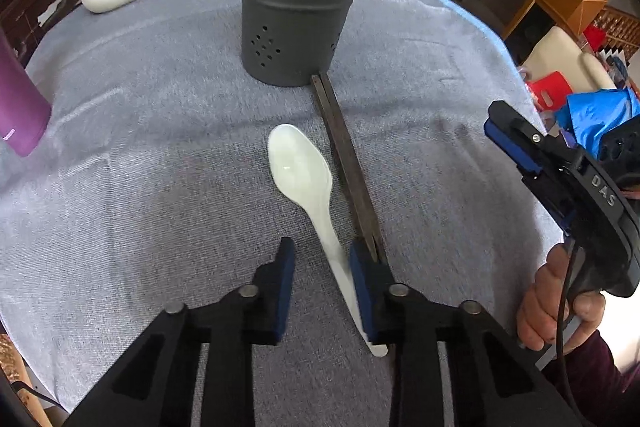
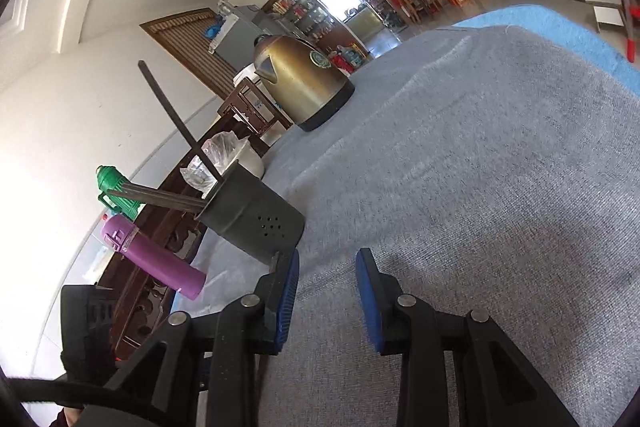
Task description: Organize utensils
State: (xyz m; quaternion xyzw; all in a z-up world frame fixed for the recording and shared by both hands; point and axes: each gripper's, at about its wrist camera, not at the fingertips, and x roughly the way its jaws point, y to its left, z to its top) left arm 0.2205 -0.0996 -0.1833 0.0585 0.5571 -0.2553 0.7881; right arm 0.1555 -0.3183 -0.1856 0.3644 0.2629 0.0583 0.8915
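We are at the pick-up step. The left gripper (image 1: 322, 283) straddles the white spoon (image 1: 304, 167) handle; its jaws stand apart, one pad beside the handle, not yet clamped. The spoon lies on the grey cloth (image 1: 140, 155) beside loose dark chopsticks (image 1: 346, 163), short of the grey utensil holder (image 1: 298, 7). Next we judge: close on the handle, lift, carry it to the holder. The right gripper (image 2: 328, 291) hangs released, holding nothing. A brass kettle (image 2: 306, 79) and a purple flask (image 2: 156, 259) share the table.
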